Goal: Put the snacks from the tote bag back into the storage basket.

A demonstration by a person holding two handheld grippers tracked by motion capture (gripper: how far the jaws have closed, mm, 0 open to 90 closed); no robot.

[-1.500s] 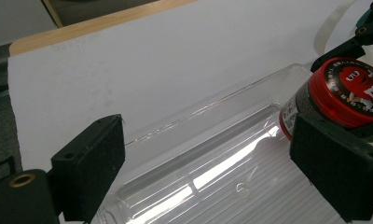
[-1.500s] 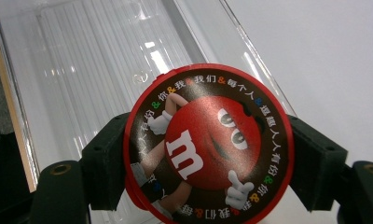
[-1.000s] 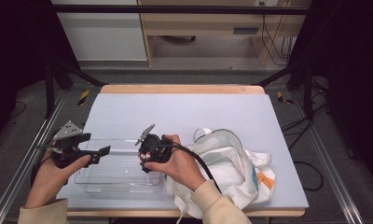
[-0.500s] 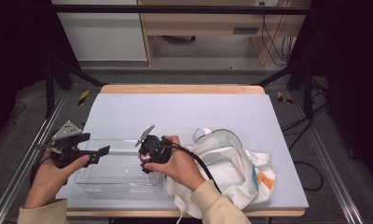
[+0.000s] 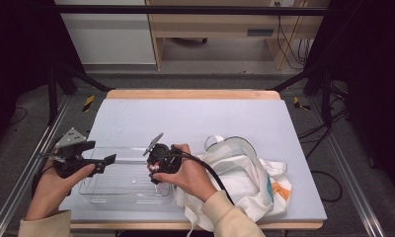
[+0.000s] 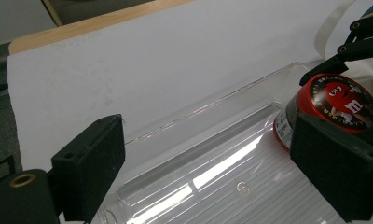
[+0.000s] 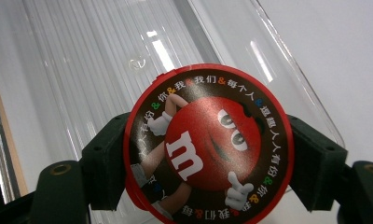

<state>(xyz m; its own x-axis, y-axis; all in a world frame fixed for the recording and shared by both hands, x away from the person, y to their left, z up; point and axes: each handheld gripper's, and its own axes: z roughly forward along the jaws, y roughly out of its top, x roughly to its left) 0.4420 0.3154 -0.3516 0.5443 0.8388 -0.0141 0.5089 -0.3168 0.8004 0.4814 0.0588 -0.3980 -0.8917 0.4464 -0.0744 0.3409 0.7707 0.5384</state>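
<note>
A round candy can with a red lid (image 7: 208, 144) printed with a cartoon face sits between the jaws of my right gripper (image 7: 208, 161), which is shut on its sides. The can (image 6: 336, 100) hangs at the right end of a clear plastic tray (image 5: 121, 190), just over its ribbed floor (image 6: 198, 177). In the high view my right gripper (image 5: 155, 170) points down into that tray. My left gripper (image 5: 105, 163) hovers over the tray's left end with its jaws wide apart and nothing between them (image 6: 208, 163).
A crumpled white tote bag (image 5: 240, 173) with dark trim lies right of the tray, under my right forearm. The pale mat (image 5: 195, 118) covers the table to its wooden far edge (image 5: 190, 94). Metal frame rails run along both sides.
</note>
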